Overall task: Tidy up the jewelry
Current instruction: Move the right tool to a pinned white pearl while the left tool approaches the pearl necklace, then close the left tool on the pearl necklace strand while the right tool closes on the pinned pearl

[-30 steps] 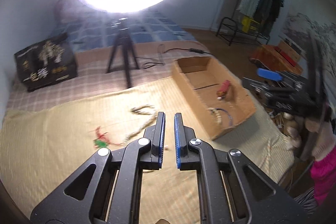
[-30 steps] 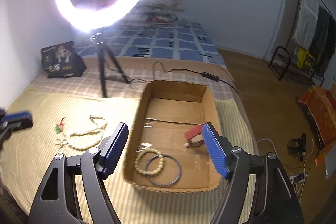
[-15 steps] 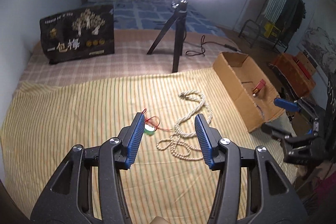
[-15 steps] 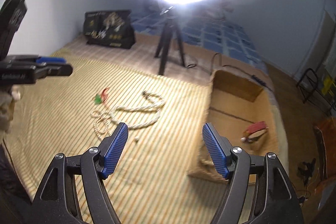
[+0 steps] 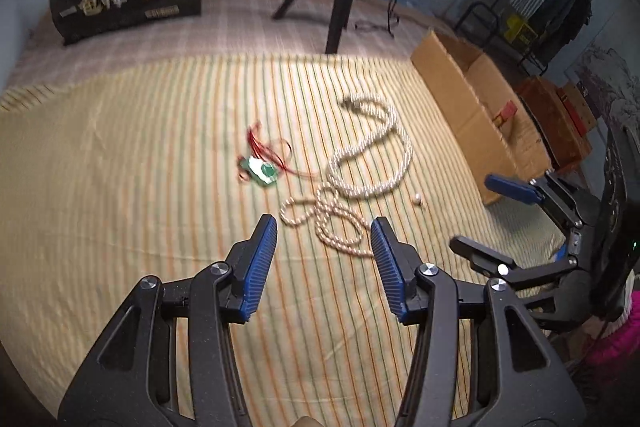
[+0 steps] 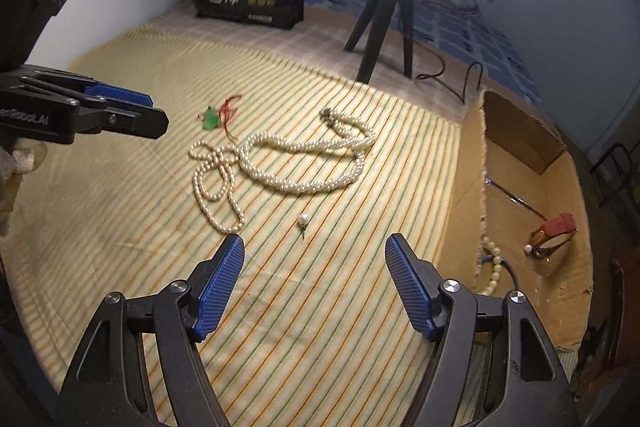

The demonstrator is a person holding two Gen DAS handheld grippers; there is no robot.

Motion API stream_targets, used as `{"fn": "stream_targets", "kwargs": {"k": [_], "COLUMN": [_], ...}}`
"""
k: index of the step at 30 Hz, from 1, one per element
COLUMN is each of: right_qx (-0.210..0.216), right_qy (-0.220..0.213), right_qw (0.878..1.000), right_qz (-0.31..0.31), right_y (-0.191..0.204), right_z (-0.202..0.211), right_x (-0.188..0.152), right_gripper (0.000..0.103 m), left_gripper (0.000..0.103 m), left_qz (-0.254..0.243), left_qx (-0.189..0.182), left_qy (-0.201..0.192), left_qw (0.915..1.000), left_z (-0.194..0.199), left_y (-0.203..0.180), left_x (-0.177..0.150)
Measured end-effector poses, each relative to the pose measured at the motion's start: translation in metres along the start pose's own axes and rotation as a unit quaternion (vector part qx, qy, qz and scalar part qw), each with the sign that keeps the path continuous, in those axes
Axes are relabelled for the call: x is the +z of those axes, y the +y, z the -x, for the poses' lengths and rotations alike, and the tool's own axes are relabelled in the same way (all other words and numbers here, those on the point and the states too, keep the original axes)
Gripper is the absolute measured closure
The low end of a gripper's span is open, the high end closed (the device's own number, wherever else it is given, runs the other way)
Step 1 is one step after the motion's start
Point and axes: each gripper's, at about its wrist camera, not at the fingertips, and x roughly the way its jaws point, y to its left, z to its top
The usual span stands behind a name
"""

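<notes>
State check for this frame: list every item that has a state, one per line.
Left hand-held gripper: open, empty.
Right hand-held gripper: open, empty.
Long white pearl necklace: loose on the striped cloth.
Green pendant on red cord: on the cloth.
Single loose pearl: on the cloth.
Brown cardboard box: open-topped.

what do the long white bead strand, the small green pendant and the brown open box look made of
The long white bead strand looks like pearl or imitation pearl: small round creamy beads with a soft sheen. The small green pendant on red cord looks like jade, glass or plastic; it is too small to tell. The brown open box is plain matte cardboard, with a ragged torn edge.
</notes>
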Motion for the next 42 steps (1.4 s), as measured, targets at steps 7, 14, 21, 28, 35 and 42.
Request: {"fn": "stream_targets", "kwargs": {"k": [7,14,21,28,35,42], "right_qx": [0.029,0.043,0.046,0.044,0.038,0.043], "right_qy": [0.028,0.036,0.038,0.041,0.05,0.051], "right_qw": [0.999,0.998,0.998,0.998,0.998,0.998], "right_qz": [-0.034,-0.038,-0.031,-0.022,-0.009,-0.005], "right_y": [-0.016,-0.018,-0.015,-0.012,-0.007,-0.006], "right_z": [-0.022,-0.033,-0.037,-0.042,-0.052,-0.055], "right_x": [0.003,0.004,0.008,0.011,0.013,0.014], "right_gripper": [0.055,0.065,0.068,0.07,0.078,0.096], "left_gripper": [0.06,0.06,0.071,0.085,0.097,0.097], "left_qz": [0.032,0.053,0.053,0.027,0.01,0.005], "left_qx": [-0.011,-0.012,0.004,0.044,0.059,0.058], "left_qy": [0.03,0.045,0.054,0.049,0.035,0.028], "left_qw": [0.999,0.9975,0.9971,0.9975,0.9976,0.9979], "left_z": [-0.023,-0.042,-0.055,-0.063,-0.067,-0.064], "left_y": [0.003,0.004,0.003,-0.003,-0.005,-0.007], "left_x": [-0.001,0.005,0.006,0.002,0.0,0.0]}}
